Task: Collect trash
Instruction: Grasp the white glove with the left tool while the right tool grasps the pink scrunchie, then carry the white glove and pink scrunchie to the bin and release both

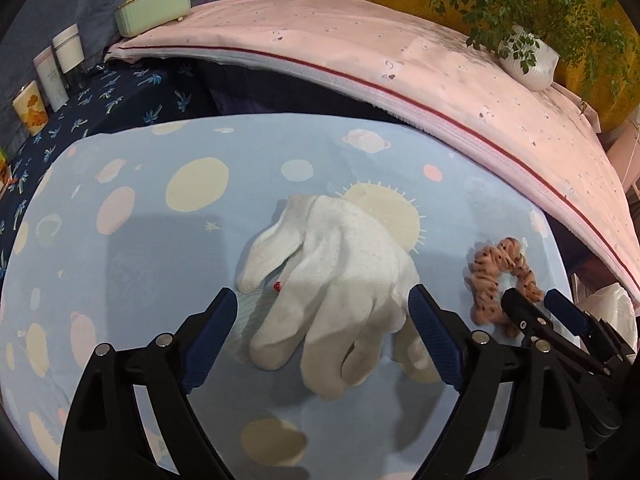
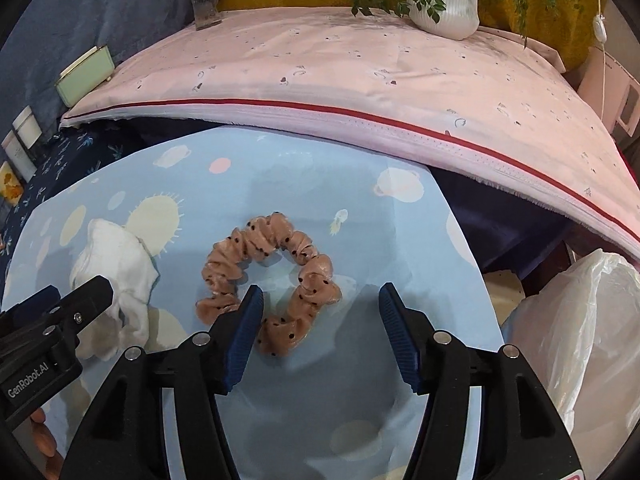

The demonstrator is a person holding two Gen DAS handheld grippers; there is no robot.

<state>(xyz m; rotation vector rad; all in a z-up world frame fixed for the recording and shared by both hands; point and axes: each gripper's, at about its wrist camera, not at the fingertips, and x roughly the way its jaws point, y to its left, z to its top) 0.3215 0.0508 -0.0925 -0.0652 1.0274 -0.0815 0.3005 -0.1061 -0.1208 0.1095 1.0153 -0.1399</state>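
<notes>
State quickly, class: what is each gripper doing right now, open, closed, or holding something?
Left gripper: open, empty, jaws either side of the white glove.
Right gripper: open, empty, over the pink scrunchie.

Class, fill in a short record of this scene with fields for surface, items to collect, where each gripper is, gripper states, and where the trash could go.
surface: light blue cloth printed with planets and suns
item one: white glove, lying flat
item two: pink dotted scrunchie, to the right of the glove, apart from it
left gripper: over the glove, jaws open either side of it, not gripping
right gripper: over the scrunchie, jaws open, one finger at its ring
likely trash spot: white plastic bag past the cloth's right edge
background: potted plant on pink cloth
</notes>
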